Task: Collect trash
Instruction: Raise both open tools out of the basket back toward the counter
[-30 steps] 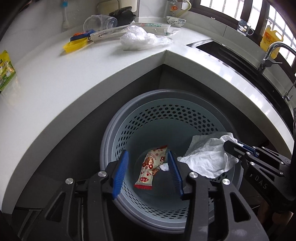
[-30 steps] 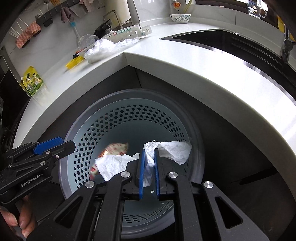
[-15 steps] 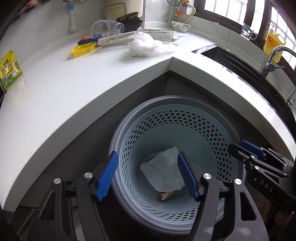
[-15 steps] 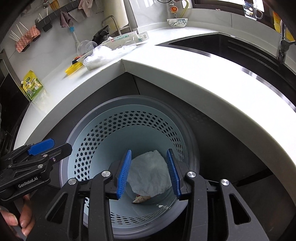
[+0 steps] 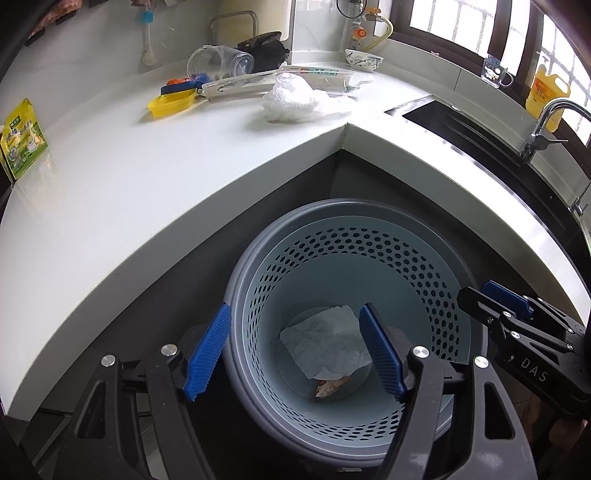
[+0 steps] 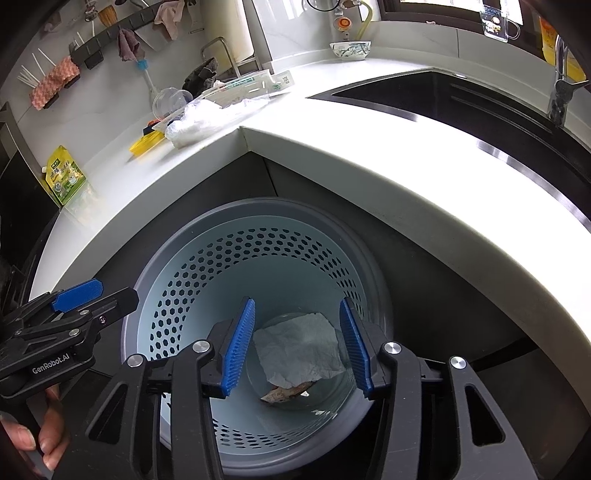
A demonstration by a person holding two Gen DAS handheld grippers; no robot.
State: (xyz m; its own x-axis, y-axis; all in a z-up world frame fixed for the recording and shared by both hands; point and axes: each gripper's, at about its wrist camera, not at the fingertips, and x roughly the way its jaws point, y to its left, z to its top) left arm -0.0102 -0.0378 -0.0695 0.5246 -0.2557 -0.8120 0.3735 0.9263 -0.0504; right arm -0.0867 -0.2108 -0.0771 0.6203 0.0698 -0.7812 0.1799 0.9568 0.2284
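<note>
White counter [image 5: 110, 192] wraps the bin [image 5: 354, 221], where tissue [image 5: 328, 341] covers a wrapper [image 5: 330, 386]; both grippers' fingers [image 6: 240, 343] are opening, empty, above it, and a hasty swing could clip its rim.

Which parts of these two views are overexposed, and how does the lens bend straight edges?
Right wrist view: the white countertop glares, its detail lost, and its straight edge bows into a curve. Left wrist view: the windows blow out; the counter curves around the sharply focused bin, with dark corners.

Both wrists above bin [image 5: 476, 332] (shared)
</note>
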